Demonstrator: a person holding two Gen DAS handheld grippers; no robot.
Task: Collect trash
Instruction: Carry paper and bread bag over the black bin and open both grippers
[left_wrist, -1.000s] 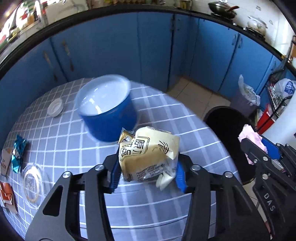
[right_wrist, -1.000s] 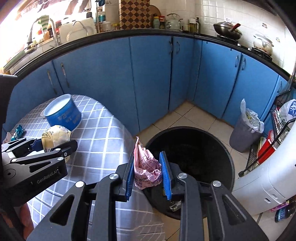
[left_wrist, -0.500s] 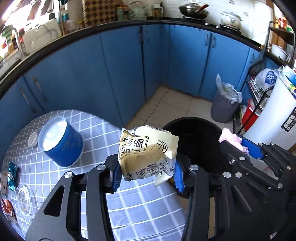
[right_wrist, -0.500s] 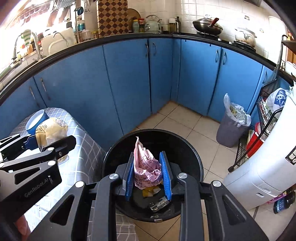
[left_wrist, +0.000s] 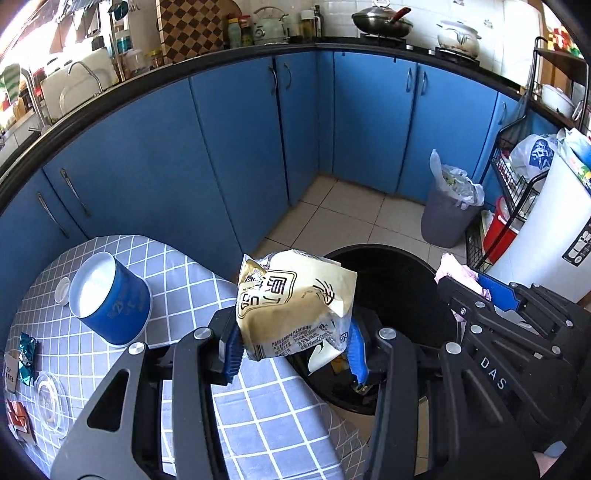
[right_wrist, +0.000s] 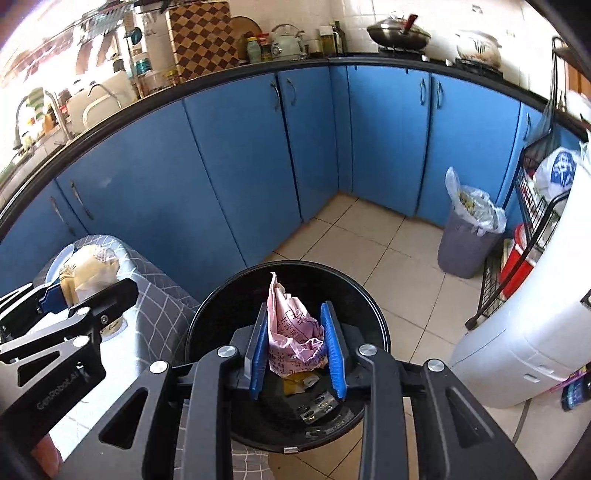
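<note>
My left gripper (left_wrist: 293, 352) is shut on a cream snack bag (left_wrist: 293, 306) with black characters, held over the table edge beside the black trash bin (left_wrist: 402, 291). My right gripper (right_wrist: 297, 352) is shut on a crumpled pink wrapper (right_wrist: 291, 332), held right above the bin's opening (right_wrist: 236, 306). Several scraps (right_wrist: 314, 404) lie at the bin's bottom. The right gripper also shows in the left wrist view (left_wrist: 476, 288) with the pink wrapper (left_wrist: 456, 269). The left gripper with the cream bag (right_wrist: 92, 273) shows at the left of the right wrist view.
The checked table (left_wrist: 177, 280) carries a blue tub (left_wrist: 110, 299), a white lid (left_wrist: 62, 290), a teal wrapper (left_wrist: 26, 356), a clear lid (left_wrist: 50, 400) and orange wrappers (left_wrist: 16, 417). Blue cabinets (right_wrist: 258, 166), a grey bin with a bag (right_wrist: 467, 236) and a white appliance (right_wrist: 524, 332) stand around.
Both grippers moved right from above the table toward the black bin. The pink wrapper is now over the bin's opening and the cream bag is at the table edge.
</note>
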